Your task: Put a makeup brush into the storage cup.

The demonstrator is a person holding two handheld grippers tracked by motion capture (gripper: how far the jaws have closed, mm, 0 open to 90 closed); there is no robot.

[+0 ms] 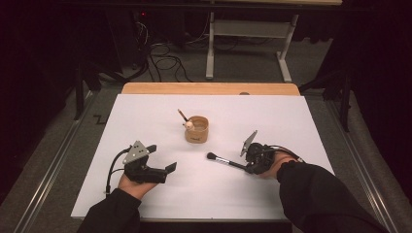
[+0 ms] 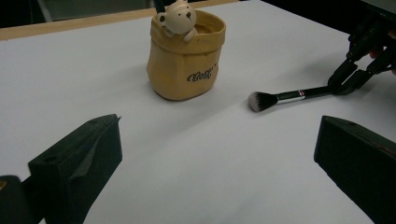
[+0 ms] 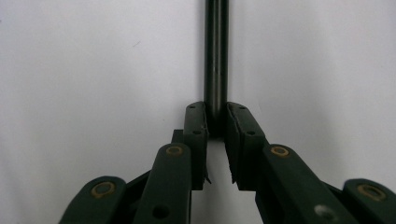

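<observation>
A tan bag-shaped cup (image 1: 197, 129) (image 2: 184, 60) with a small bear figure (image 2: 177, 16) on its rim stands mid-table, and a dark stick (image 1: 182, 115) leans out of it. A black makeup brush (image 1: 221, 160) (image 2: 289, 96) lies on the white sheet to the right of the cup, bristles toward the left. My right gripper (image 1: 248, 169) (image 3: 215, 119) is shut on the brush's handle end, low at the sheet. My left gripper (image 1: 163, 158) (image 2: 219, 135) rests at the front left, open, nothing between its jaws, pointing toward the cup.
A white sheet (image 1: 145, 194) covers most of the wooden table (image 1: 209, 88). Beyond the far edge stand a metal table frame (image 1: 248, 29) and loose cables (image 1: 165, 60) on the floor. Dark curtains close in both sides.
</observation>
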